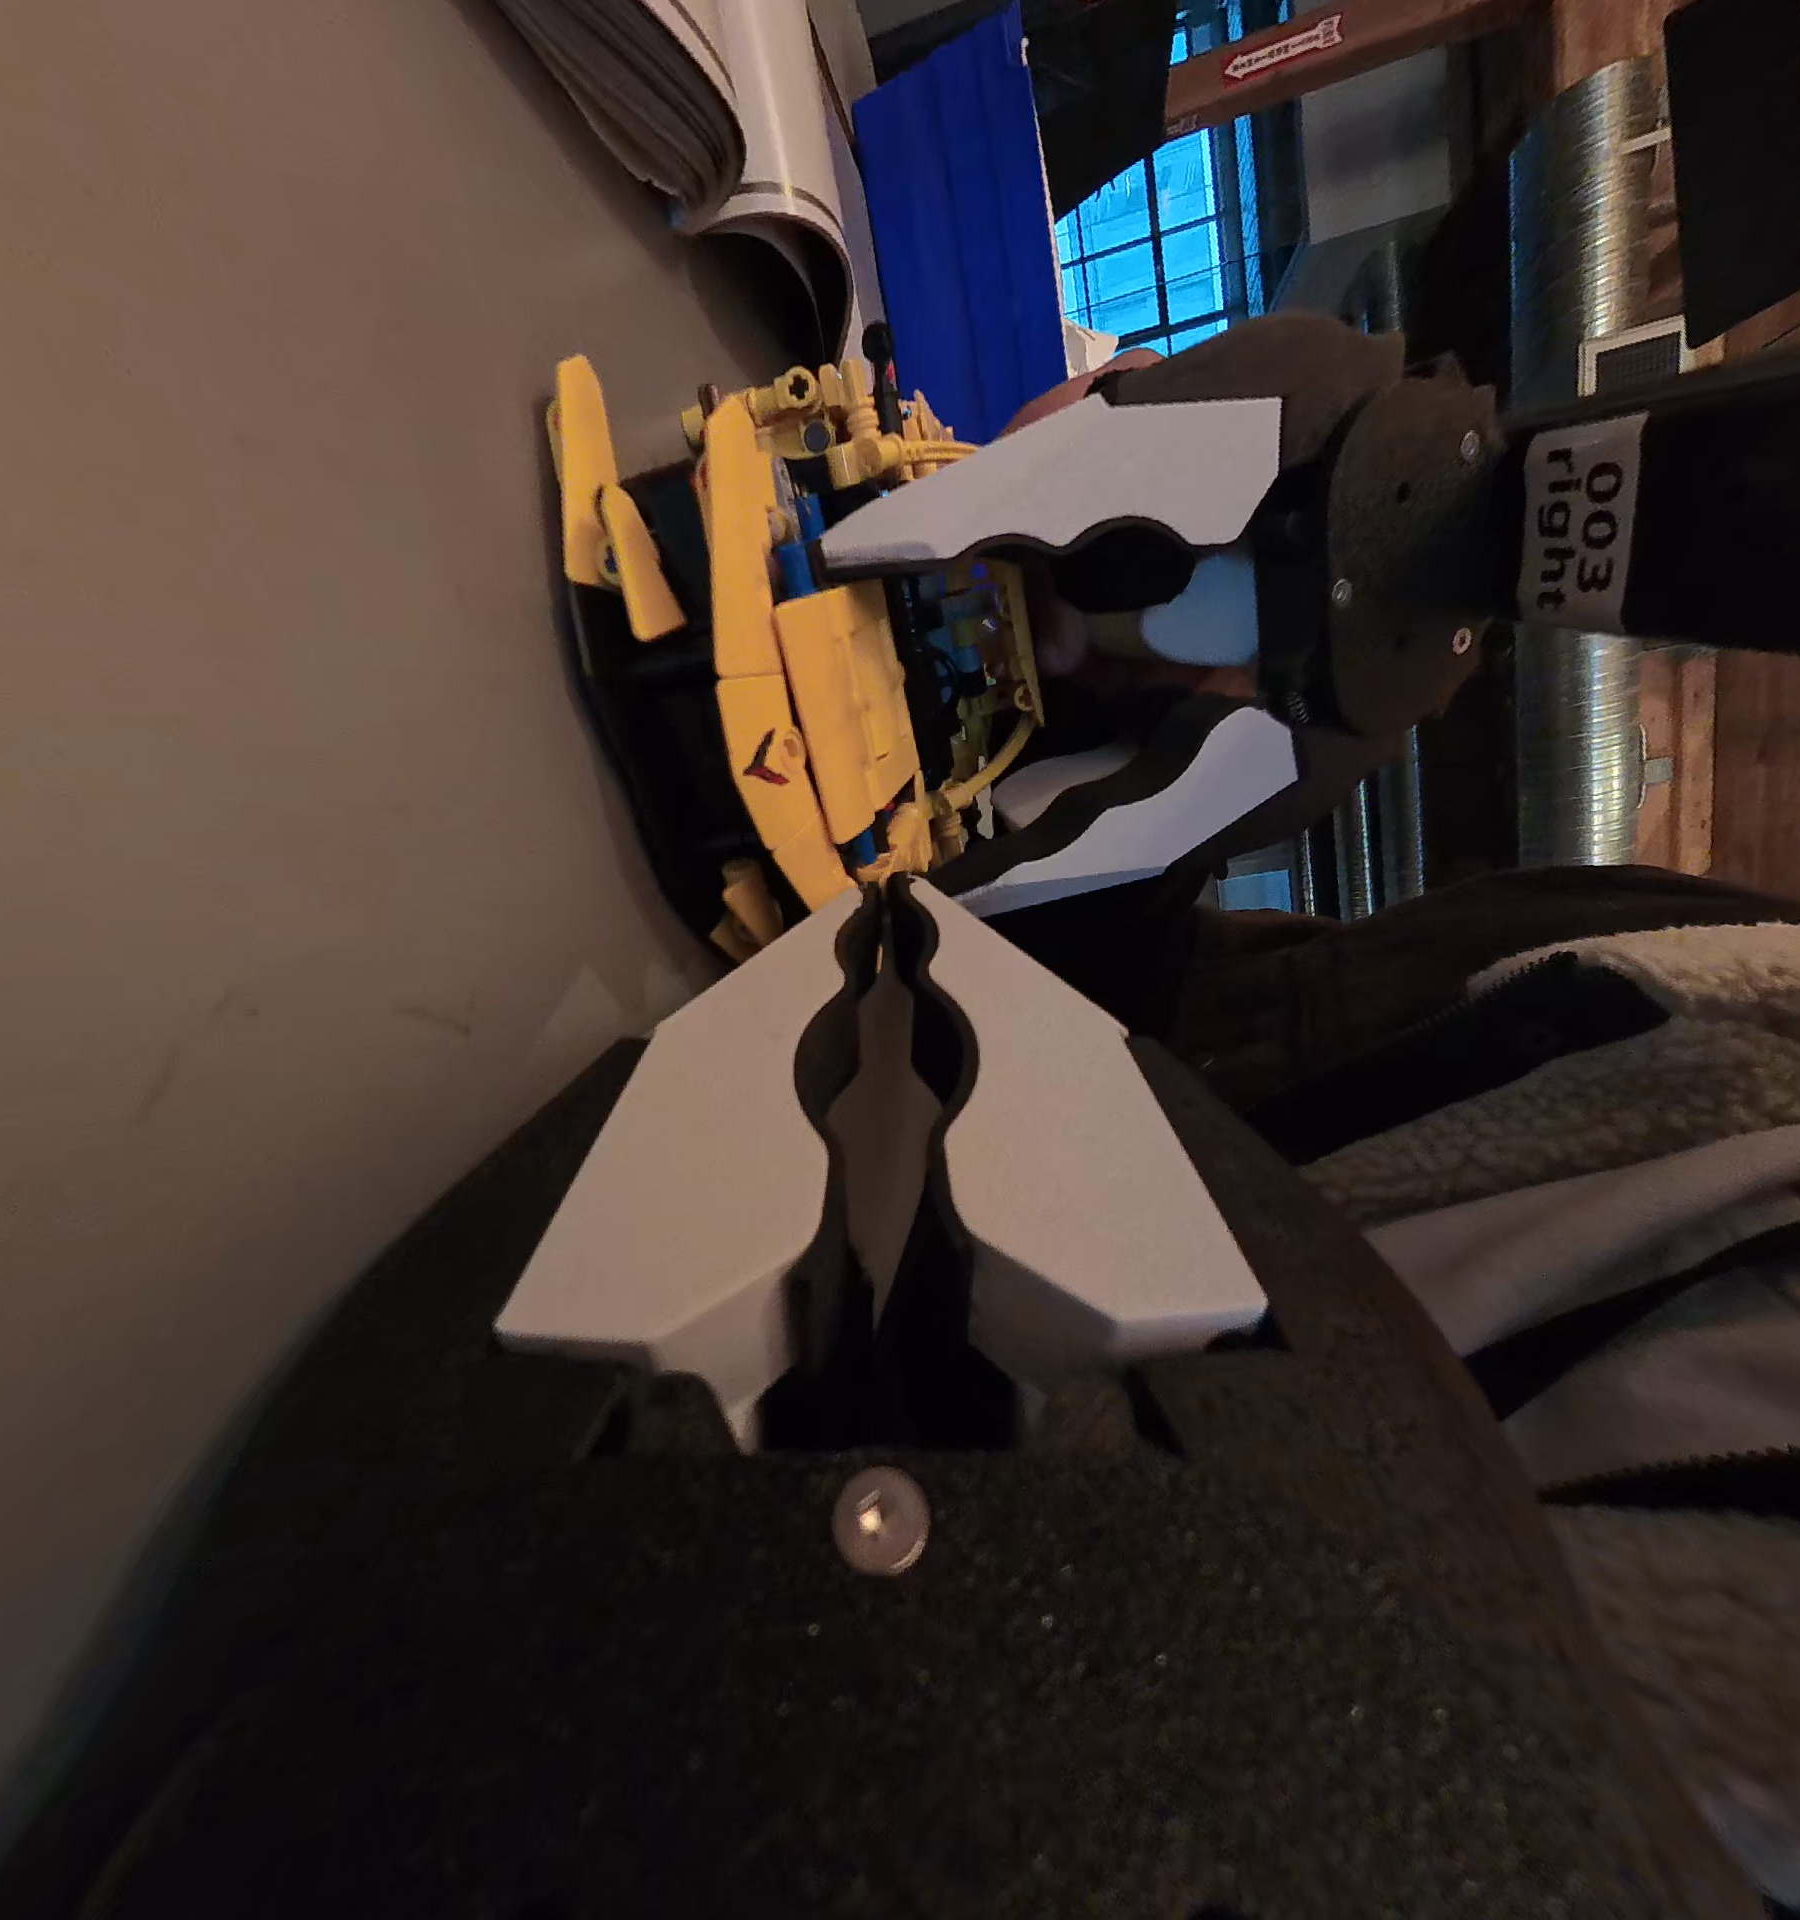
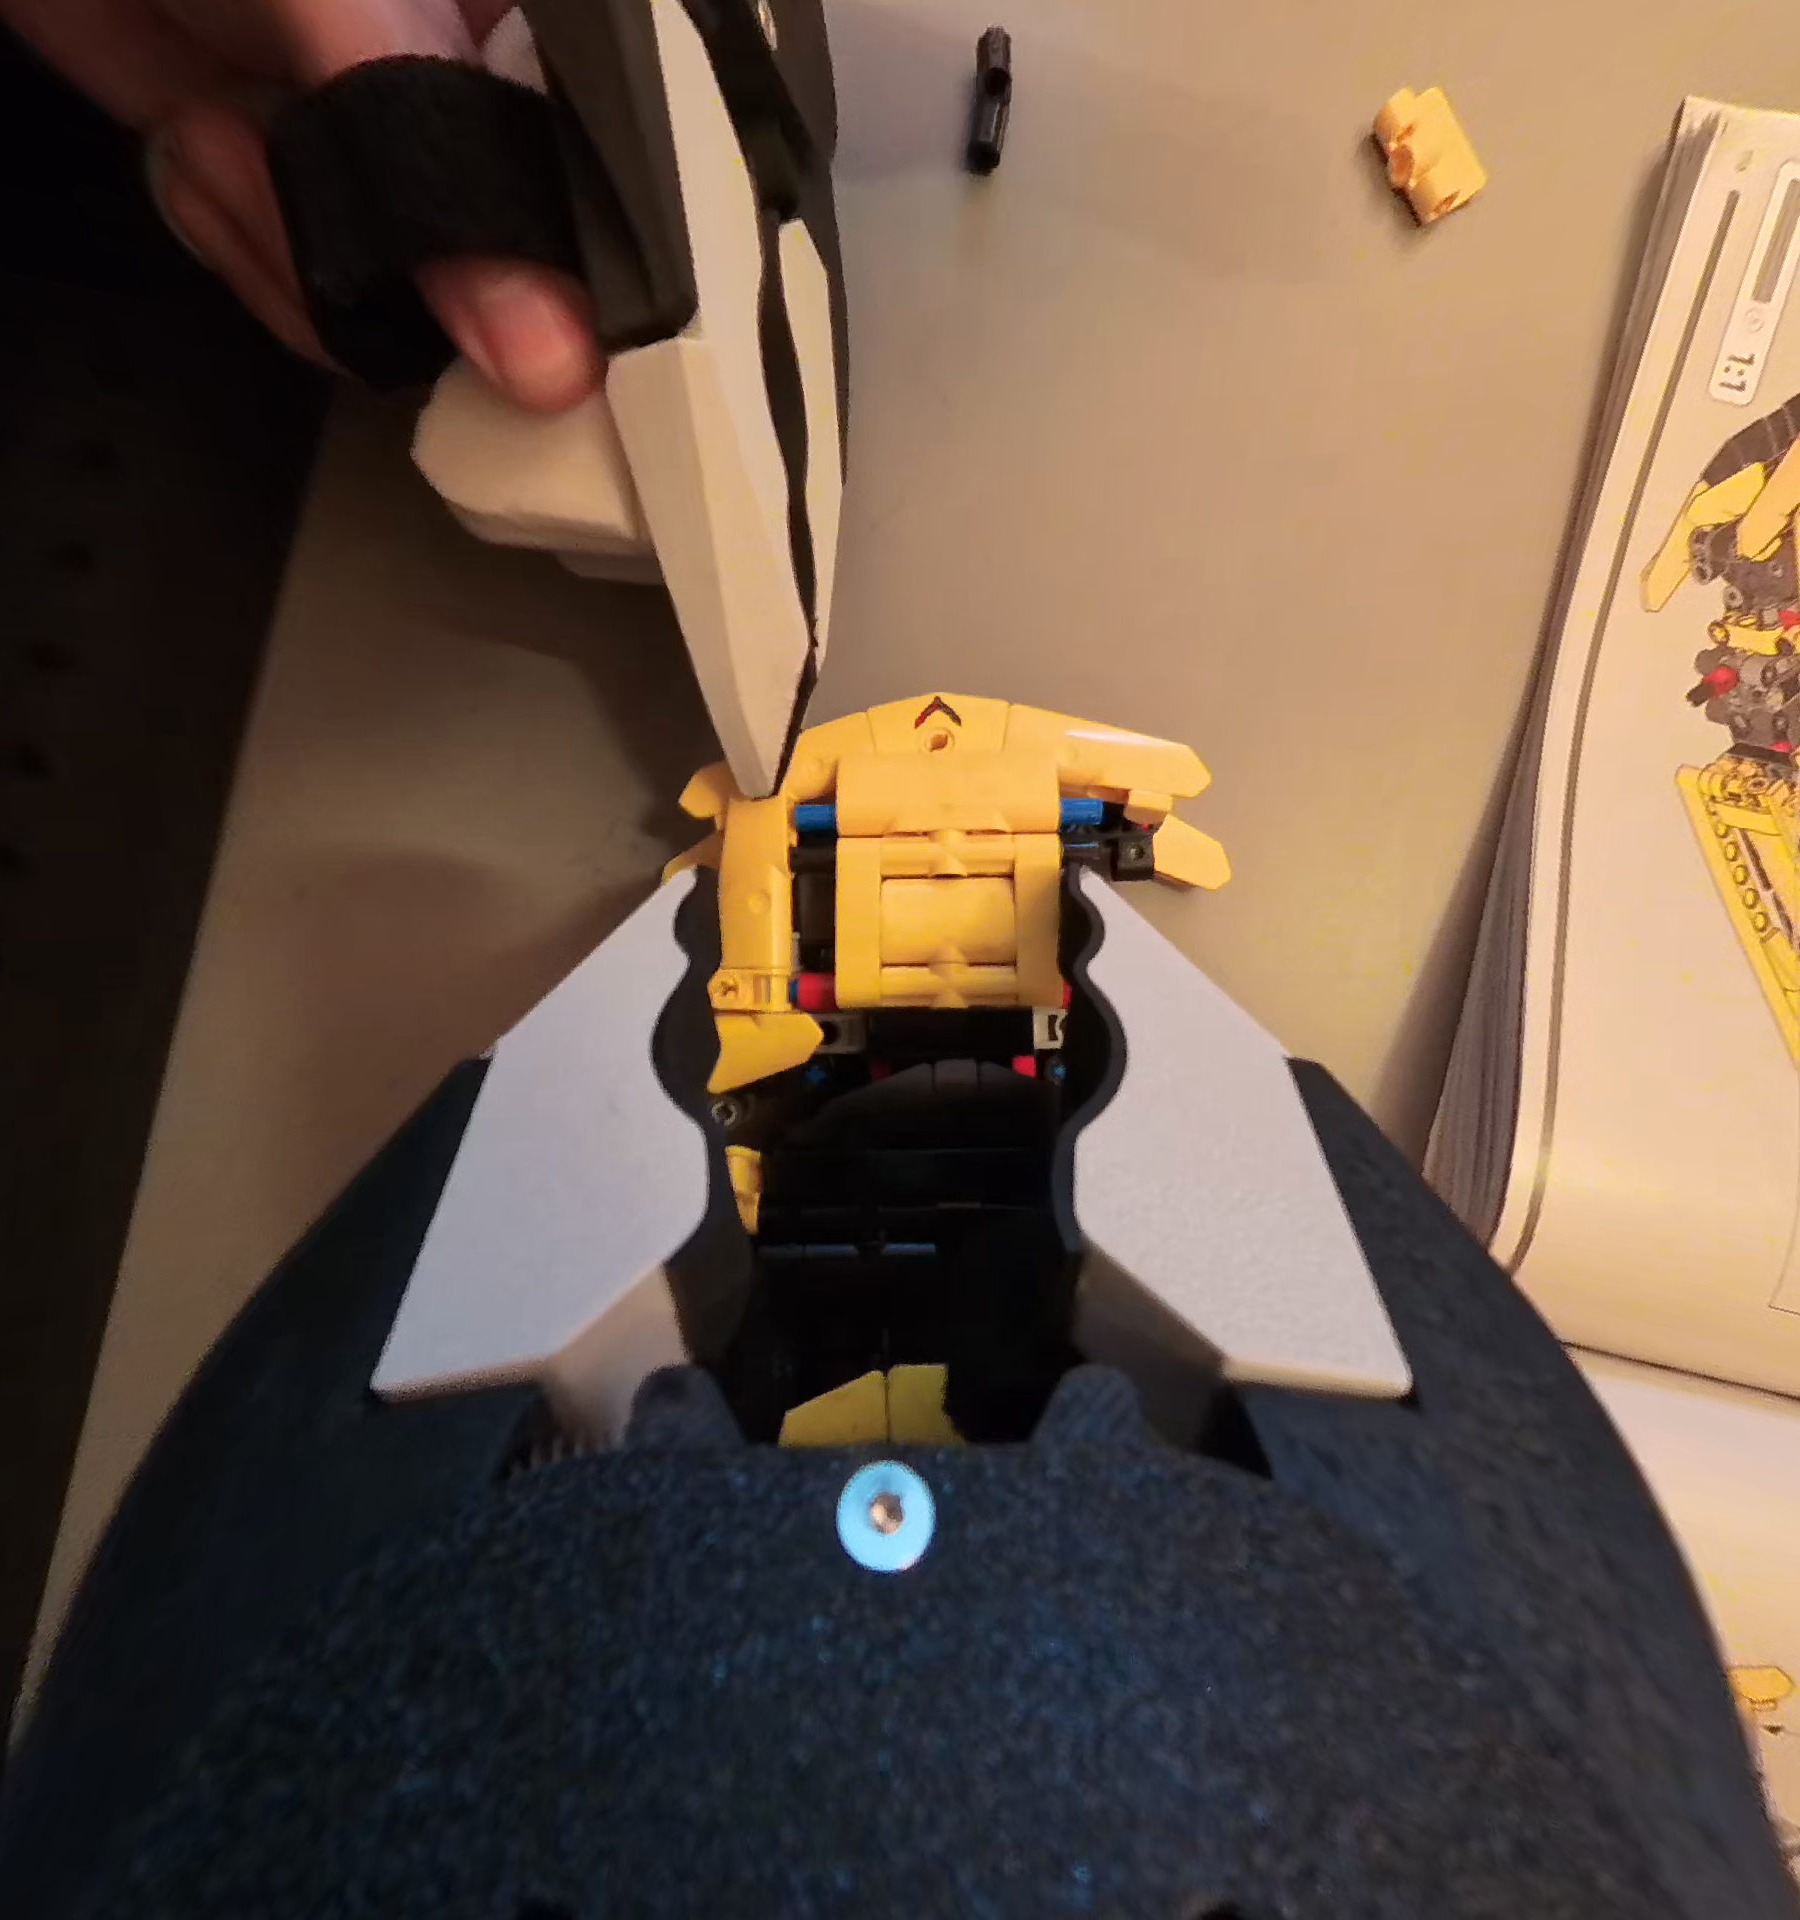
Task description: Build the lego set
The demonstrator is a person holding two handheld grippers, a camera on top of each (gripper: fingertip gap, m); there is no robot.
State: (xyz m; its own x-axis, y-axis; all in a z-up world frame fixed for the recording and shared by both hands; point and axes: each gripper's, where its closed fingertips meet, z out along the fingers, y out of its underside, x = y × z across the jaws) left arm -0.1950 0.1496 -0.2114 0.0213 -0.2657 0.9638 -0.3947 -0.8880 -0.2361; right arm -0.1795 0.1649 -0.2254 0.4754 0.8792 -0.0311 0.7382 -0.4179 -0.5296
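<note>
Here our right gripper (image 2: 880, 925) stands wide, its jaws set on either side of the yellow lego car (image 2: 937, 894) and holding its body against the table (image 2: 1135, 468). Our left gripper (image 2: 787, 774), jaws nearly together, presses its tips on a yellow part at the car's front corner, at ten o'clock. The car looks largely built: yellow panels, black core, blue and red pins. Still loose are a black pin (image 2: 989, 99) at twelve and a yellow connector (image 2: 1428, 154) at one; the instruction booklet (image 2: 1602, 831) lies open at three.

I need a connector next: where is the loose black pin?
In the right wrist view, the black pin lies on the table at the top, left of the loose yellow brick.
</note>
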